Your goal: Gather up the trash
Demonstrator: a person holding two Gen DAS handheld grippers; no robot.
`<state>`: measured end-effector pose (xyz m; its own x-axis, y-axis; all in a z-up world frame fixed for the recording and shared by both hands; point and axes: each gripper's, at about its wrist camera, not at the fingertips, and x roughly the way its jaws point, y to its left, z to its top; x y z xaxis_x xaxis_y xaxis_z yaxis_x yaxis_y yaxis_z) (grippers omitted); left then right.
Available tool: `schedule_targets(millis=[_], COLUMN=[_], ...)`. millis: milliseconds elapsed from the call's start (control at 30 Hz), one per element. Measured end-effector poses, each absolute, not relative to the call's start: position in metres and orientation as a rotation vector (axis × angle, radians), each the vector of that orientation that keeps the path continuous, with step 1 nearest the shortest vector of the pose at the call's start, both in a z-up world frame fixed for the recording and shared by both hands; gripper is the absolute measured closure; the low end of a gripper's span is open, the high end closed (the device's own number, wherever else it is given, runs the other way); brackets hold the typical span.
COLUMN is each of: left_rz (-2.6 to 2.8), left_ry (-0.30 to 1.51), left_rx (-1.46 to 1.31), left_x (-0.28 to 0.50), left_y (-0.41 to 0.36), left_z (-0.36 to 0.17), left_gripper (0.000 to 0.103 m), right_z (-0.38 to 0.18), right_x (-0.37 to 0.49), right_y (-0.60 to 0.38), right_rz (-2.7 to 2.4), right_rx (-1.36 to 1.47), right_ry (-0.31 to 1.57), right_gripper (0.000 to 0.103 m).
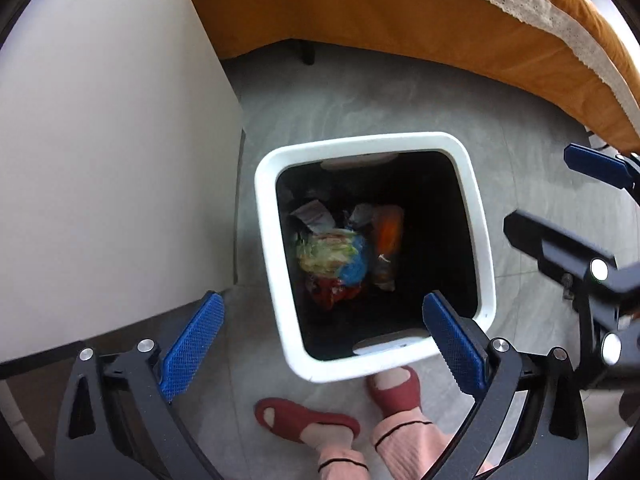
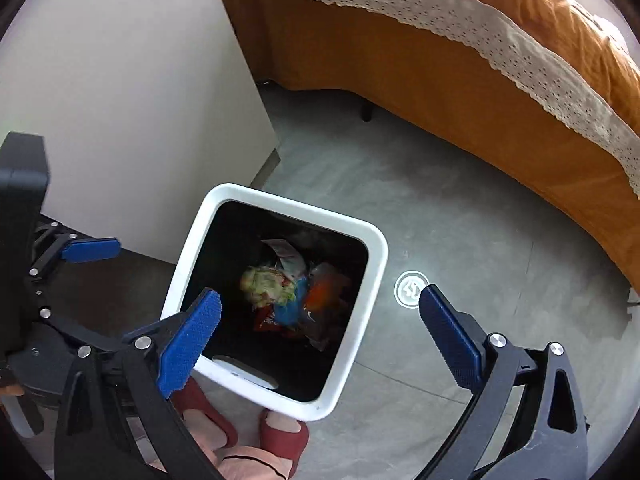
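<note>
Grey tiled floor [image 1: 360, 92] by orange bed [image 2: 460, 80], white trash bin [image 1: 478, 216] holding crumpled wrappers [image 1: 340, 260] stands at person's red slippers [image 1: 304, 420]; left gripper [image 1: 320, 344] and right gripper [image 2: 320, 332] both gape wide, empty, above it.

bin floor: hidden under the crumpled wrappers [image 1: 340, 256], which blur together; brands unreadable
bed [image 2: 440, 80]: cut off by the frame; only one dark leg shows
person: only socks and red slippers [image 1: 304, 420] visible
floor mark [image 2: 411, 288]: too small to read
</note>
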<state>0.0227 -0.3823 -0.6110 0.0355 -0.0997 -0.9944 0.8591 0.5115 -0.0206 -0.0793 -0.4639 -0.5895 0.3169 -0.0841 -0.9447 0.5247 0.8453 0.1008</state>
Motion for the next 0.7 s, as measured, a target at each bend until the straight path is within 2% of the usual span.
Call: schedule_targets(millis=[200,333,700], left_rz=[-0.843,-0.840,-0.819], left_ry=[1.320,1.287,1.120], left_rx=[0.725,0.698,0.593], left_x=[0.023,0.022,0.011], left_y=[-0.381,-0.379,-0.366], left_z=[-0.577,-0.540,-0.390], left_gripper=[0.005,0.005,0.005], right_z=[-0.559,-0.519,-0.393], right_x=[-0.082,-0.087,-0.108], right_y=[-0.464,-0.460,-0.456], right_rz=[-0.430,-0.434,-0.511], right_rx=[0.417,0.424,0.431], right_ry=[1.180,1.157,0.991], right_gripper=[0.004,0.004,0.004])
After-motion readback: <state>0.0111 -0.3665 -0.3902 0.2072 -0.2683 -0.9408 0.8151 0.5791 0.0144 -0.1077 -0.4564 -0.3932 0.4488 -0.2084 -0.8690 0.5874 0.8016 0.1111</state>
